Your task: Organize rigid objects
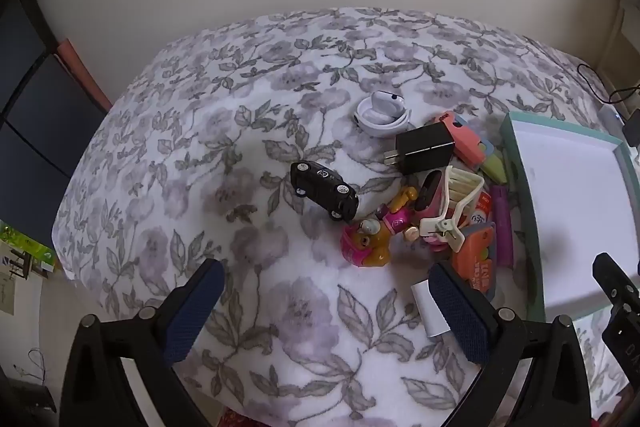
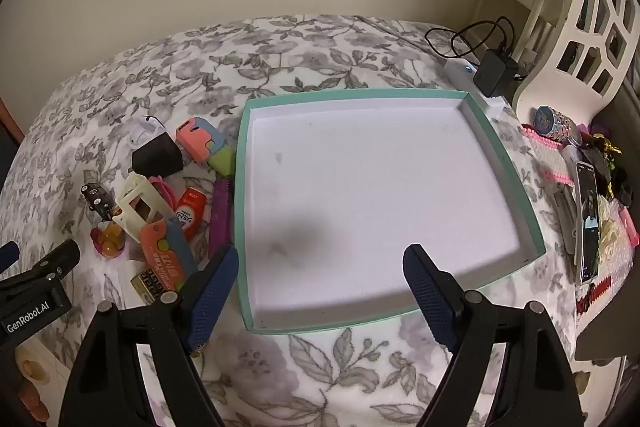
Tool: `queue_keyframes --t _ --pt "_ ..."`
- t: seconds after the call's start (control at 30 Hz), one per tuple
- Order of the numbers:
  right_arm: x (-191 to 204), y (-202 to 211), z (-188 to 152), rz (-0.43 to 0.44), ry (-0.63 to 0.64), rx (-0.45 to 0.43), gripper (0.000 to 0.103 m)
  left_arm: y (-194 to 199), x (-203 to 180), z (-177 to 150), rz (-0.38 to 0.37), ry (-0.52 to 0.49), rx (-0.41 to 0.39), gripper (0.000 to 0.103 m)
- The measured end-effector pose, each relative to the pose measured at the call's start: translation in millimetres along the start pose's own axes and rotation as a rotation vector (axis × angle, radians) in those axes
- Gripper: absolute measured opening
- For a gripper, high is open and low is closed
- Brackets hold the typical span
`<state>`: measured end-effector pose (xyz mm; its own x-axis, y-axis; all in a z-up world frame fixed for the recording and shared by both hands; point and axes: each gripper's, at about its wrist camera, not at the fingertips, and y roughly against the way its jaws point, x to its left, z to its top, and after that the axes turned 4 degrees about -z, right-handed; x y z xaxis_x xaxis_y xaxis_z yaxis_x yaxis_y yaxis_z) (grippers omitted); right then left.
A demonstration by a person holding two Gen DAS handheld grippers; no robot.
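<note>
Toys (image 1: 432, 203) lie heaped beside the bare green tray (image 2: 240, 211); both grippers' jaws gape, holding nothing.

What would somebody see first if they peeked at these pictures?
Probably the big shallow teal-rimmed white tray, lying bare on the flowery bedspread. Next, the jumble of bright toys beside its left edge, where a small black toy car sits a little apart and an orange-and-pink pup figure stands out. Both open grippers hang above.
</note>
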<state>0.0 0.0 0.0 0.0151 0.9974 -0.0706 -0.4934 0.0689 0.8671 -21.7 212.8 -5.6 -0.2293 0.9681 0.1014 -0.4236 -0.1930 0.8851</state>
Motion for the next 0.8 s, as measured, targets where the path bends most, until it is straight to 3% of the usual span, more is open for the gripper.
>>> queue_keyframes --t 0.8 --pt "0.0 -0.1 0.0 -0.003 0.002 0.001 0.085 -1.5 -0.7 -1.1 -0.001 0.001 0.007 0.103"
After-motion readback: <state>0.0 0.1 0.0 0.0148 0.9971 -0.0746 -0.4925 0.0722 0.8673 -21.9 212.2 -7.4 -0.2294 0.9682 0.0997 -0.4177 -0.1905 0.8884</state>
